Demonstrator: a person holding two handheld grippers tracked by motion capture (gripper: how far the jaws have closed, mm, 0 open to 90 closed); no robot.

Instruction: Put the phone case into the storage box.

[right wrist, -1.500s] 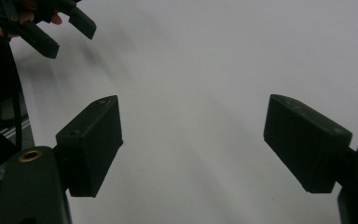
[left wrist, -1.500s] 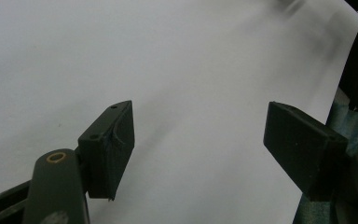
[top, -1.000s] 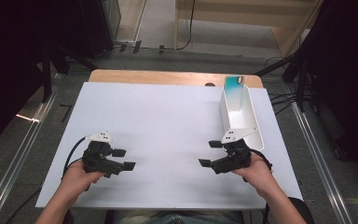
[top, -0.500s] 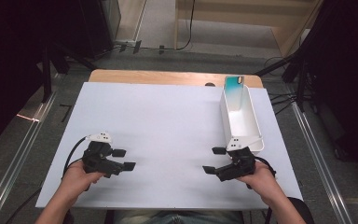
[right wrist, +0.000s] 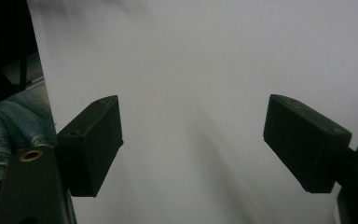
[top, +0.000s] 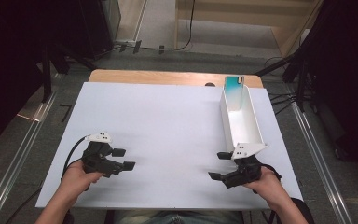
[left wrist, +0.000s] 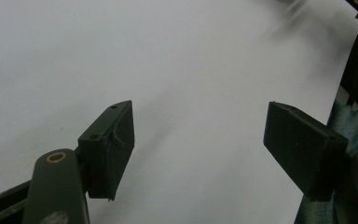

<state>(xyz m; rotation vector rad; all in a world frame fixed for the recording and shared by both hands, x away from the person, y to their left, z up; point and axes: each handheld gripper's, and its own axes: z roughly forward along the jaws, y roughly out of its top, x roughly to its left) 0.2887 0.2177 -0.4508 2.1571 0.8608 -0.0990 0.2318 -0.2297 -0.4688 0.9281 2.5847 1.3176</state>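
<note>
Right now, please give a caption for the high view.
Two open grippers, left and right, rest near a white tray.

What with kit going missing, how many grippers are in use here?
2: left gripper at the table's near left, right gripper near right by the white bin. None seems hidden.

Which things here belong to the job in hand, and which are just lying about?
Job in hand: left gripper, right gripper, white tray, teal case upright at the tray's far end.
Lying about: floor cables, floor rails.
</note>
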